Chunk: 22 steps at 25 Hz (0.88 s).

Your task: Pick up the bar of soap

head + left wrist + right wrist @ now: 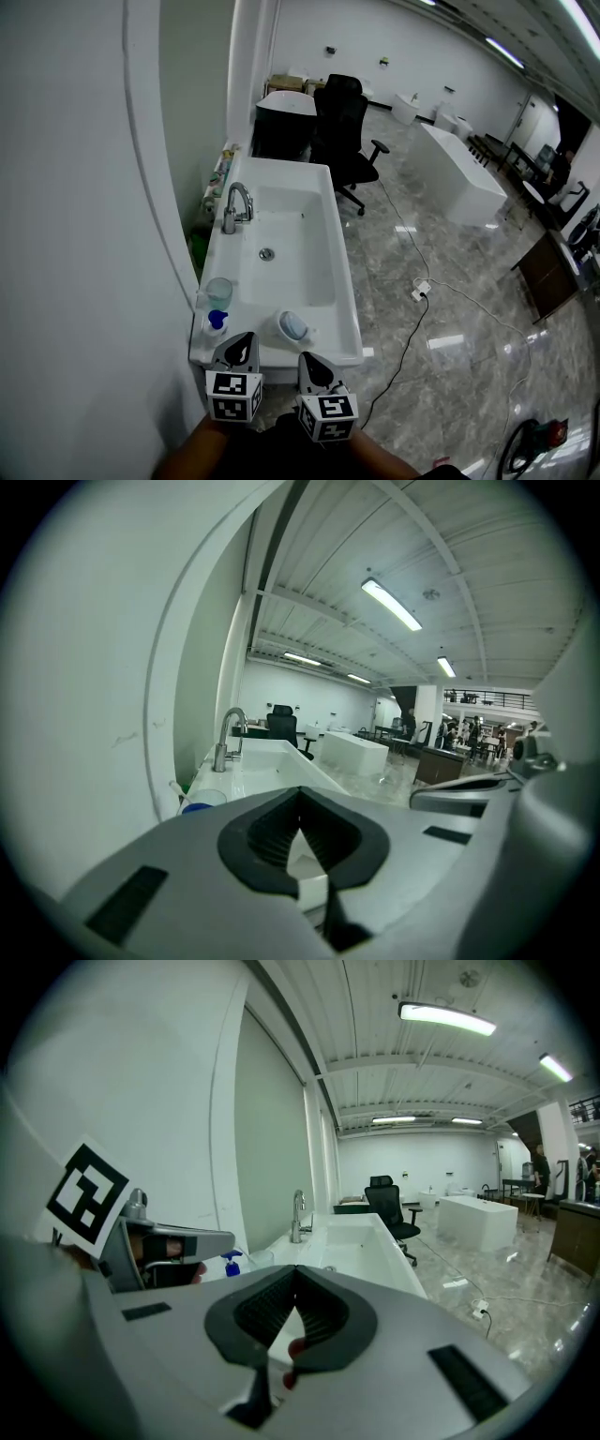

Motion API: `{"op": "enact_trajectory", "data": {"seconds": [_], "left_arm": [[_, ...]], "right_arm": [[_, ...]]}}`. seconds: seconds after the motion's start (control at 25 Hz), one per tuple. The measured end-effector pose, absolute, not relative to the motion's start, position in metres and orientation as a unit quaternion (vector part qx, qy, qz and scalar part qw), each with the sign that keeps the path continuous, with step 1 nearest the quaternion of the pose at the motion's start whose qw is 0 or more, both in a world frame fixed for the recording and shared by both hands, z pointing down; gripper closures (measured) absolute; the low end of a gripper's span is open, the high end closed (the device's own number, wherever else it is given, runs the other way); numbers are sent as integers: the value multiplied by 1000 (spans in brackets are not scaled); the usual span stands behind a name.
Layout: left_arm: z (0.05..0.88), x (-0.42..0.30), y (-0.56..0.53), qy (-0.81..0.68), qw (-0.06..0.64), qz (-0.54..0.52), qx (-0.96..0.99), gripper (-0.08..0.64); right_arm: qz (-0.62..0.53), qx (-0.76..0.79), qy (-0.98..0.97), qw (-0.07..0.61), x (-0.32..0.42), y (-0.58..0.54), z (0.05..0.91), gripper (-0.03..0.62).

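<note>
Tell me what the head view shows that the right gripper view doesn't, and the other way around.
Only the head view: the bar of soap in its dish on the sink's front rim, and the drain in the basin.
Only the right gripper view: the ceiling lights, and how the right gripper stands, jaws shut with nothing between them.
Both: the faucet, the sink, the blue pump bottle, the black chair and the left gripper.

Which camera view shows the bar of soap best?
The head view: the soap lies in its dish on the near rim of the sink. The left and right gripper views show no soap; their own jaws block that rim.
</note>
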<state>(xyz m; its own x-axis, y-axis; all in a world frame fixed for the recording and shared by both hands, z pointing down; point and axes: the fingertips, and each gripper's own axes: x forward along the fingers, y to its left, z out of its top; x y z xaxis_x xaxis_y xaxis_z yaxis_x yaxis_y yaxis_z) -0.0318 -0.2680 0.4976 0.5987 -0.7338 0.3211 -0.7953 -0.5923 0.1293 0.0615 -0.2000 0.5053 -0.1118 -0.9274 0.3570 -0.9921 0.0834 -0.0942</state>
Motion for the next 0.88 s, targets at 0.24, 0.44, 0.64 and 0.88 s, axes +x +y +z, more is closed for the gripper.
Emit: {"op": "enact_trajectory", "data": {"seconds": [0.24,0.44,0.64,0.88], "left_arm": [[501,-26,-269,-427,160,118,882,557],[495,-18,-273,-426,159,118,883,558],[502,-13,-275,-426,160,126,882,557],[500,-24,-284,-450,165,112,870,557]], "right_arm": [[172,654,-729,110,83,-212,513,588],[163,637,-742,129,97,-231,509,588],[161,585,-777,169,103,-250,522,588],[147,502,-815,250,101,-276,553,588]]}}
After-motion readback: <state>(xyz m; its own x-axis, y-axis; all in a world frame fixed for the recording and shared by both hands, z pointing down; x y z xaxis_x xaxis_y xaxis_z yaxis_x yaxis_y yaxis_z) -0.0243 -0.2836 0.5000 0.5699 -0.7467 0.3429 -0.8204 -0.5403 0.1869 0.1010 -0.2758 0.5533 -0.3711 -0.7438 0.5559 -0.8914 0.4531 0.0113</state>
